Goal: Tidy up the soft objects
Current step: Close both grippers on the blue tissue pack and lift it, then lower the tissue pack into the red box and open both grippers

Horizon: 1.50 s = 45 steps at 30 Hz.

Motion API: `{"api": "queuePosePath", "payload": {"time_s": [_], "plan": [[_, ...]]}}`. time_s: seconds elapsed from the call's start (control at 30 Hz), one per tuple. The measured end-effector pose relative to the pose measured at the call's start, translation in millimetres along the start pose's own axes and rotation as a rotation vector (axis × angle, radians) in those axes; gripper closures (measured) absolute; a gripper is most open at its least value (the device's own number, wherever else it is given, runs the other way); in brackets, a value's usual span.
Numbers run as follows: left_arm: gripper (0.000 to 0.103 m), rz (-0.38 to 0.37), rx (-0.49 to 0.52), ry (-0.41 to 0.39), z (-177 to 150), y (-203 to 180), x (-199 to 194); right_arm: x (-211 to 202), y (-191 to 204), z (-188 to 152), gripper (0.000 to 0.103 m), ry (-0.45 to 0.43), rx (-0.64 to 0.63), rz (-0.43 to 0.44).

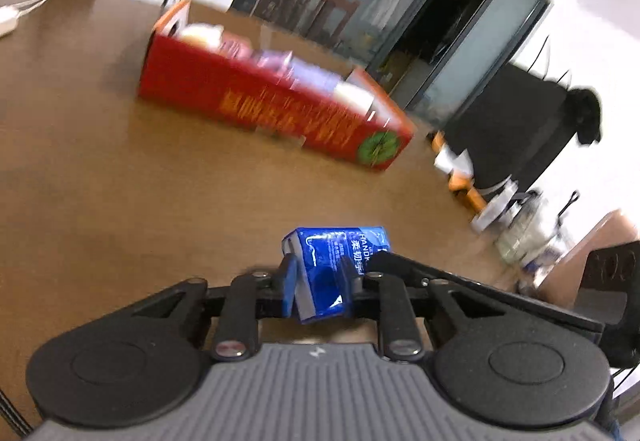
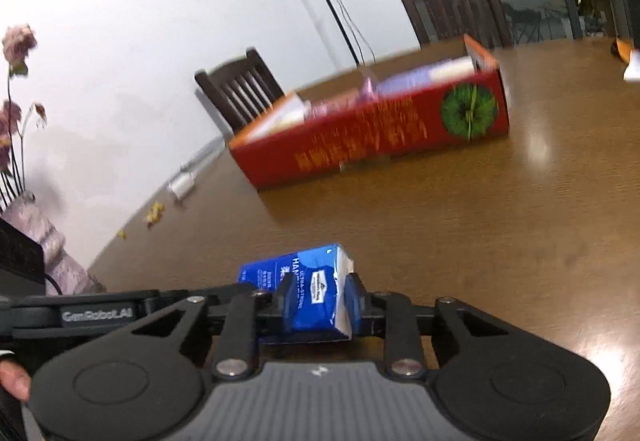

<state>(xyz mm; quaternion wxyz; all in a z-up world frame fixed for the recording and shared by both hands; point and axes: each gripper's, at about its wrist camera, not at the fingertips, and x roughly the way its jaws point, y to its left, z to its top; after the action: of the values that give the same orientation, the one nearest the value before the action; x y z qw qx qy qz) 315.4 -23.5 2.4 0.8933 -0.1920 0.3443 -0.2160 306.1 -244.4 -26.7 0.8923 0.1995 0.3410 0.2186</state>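
Two wrist views look forward over a brown wooden table (image 1: 120, 169). Each gripper clamps its own blue pack of pocket tissues, and both packs are lifted off the tabletop.

The left gripper (image 1: 318, 281) has its fingers pressed against the sides of a blue tissue pack (image 1: 332, 265), which sits tilted between them and pokes out past the fingertips. White letters reading "HANDK", cut off, and some Chinese characters show on its wrapper.

The right gripper (image 2: 320, 297) likewise squeezes a second blue tissue pack (image 2: 304, 285), the wrapper creasing between the fingers. It reads "ULTRA-STRONG" beside a small white logo, and "HAN", cut off. The arm beside this gripper carries the words "GenRobot.AI".

Ahead of both sets of fingers, well apart from them, lies a long red cardboard box (image 1: 256, 97), open on top. Blurred orange Chinese lettering and a green round fruit picture mark its side. Pale purple and white soft packs (image 2: 416, 75) already fill much of it.

The task seems well along: several packs are boxed, and these two held packs likely go in next. No other loose packs are visible on the table.
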Motion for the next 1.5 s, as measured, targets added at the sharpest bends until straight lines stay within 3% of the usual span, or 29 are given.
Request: {"api": "queuePosePath", "payload": {"time_s": [0.17,0.23,0.33,0.47,0.57,0.7,0.77,0.87,0.97,1.1,1.2,1.23,1.37,1.47,1.5], "plan": [[0.081,-0.084,0.048,-0.09,81,-8,19,-2,10,72,0.078,-0.134,-0.096,-0.002],[0.08,-0.118,0.045,-0.109,125,-4,41,12,11,114,0.08,-0.186,-0.142,-0.034],[0.08,-0.104,0.048,-0.146,183,6,83,49,10,175,0.08,-0.218,-0.193,-0.077],[0.08,-0.056,-0.023,-0.106,244,35,150,127,-4,238,0.08,-0.167,-0.174,-0.151],[0.08,0.037,-0.03,-0.05,266,56,196,193,-22,266,0.08,-0.096,-0.128,-0.199],[0.082,0.202,0.055,0.037,276,65,244,266,-49,273,0.09,0.018,-0.1,-0.244],[0.08,0.202,0.068,0.054,275,66,250,288,-61,271,0.093,0.107,-0.054,-0.256],[0.08,0.196,0.098,0.067,275,64,253,292,-76,271,0.093,0.123,0.028,-0.22],[0.079,0.222,0.148,0.092,275,56,259,298,-81,263,0.094,0.182,0.028,-0.242],[0.078,0.206,0.215,0.123,272,50,267,293,-83,259,0.094,0.166,0.054,-0.273],[0.054,0.249,0.258,0.125,267,43,266,271,-84,258,0.094,0.122,0.097,-0.276],[0.051,0.266,0.272,0.117,266,42,261,261,-84,260,0.092,0.112,0.109,-0.272],[0.051,0.25,0.295,0.073,264,29,225,214,-69,264,0.09,0.06,0.029,-0.288],[0.05,0.242,0.31,0.033,266,11,184,164,-53,274,0.081,0.017,-0.04,-0.306],[0.048,0.248,0.325,0.016,267,3,170,149,-51,276,0.074,0.009,-0.058,-0.309]]}}
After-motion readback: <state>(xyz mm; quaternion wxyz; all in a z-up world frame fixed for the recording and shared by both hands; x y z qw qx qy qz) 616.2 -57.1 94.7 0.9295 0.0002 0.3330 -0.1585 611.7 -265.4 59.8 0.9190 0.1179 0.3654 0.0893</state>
